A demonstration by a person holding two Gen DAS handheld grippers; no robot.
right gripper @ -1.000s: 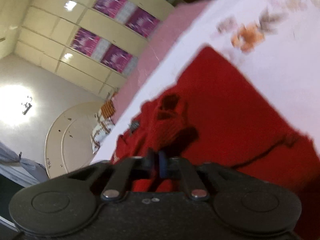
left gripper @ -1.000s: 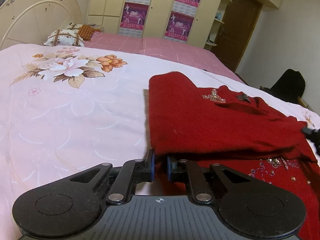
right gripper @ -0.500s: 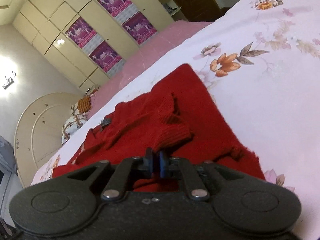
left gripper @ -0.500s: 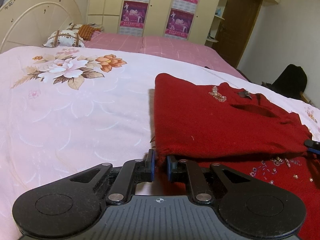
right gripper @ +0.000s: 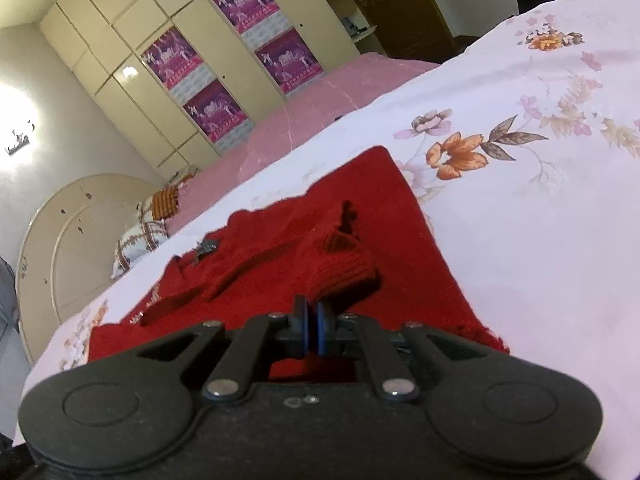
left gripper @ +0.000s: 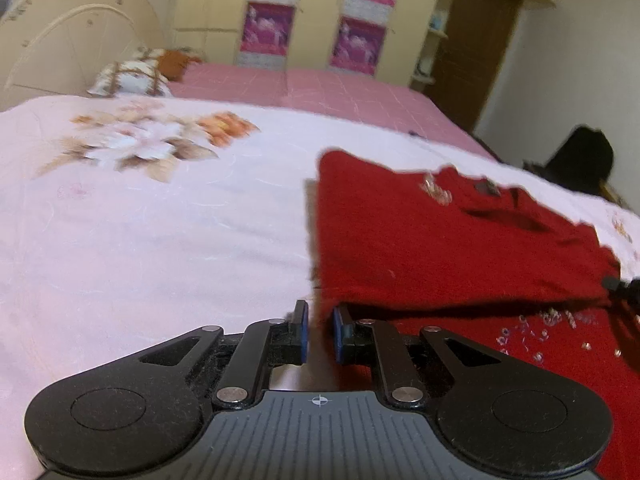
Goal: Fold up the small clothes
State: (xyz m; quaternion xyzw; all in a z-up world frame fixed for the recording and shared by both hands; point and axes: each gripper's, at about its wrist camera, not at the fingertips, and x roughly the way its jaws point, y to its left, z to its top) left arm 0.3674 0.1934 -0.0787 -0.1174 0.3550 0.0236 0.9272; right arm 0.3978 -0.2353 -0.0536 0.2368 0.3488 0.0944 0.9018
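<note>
Left gripper (left gripper: 319,330): jaws narrowly apart, clamped on the near left corner of the red sweater (left gripper: 440,240). Right gripper (right gripper: 311,330): jaws together, pinching the sweater's ribbed cuff (right gripper: 344,268). Sweater lies folded w/ beaded trim, spread ahead on the floral bedspread (left gripper: 140,240).

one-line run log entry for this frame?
stage: folding red sweater on bed | left gripper: nearly shut at fold edge, grip unclear | right gripper: shut at ribbed cuff
</note>
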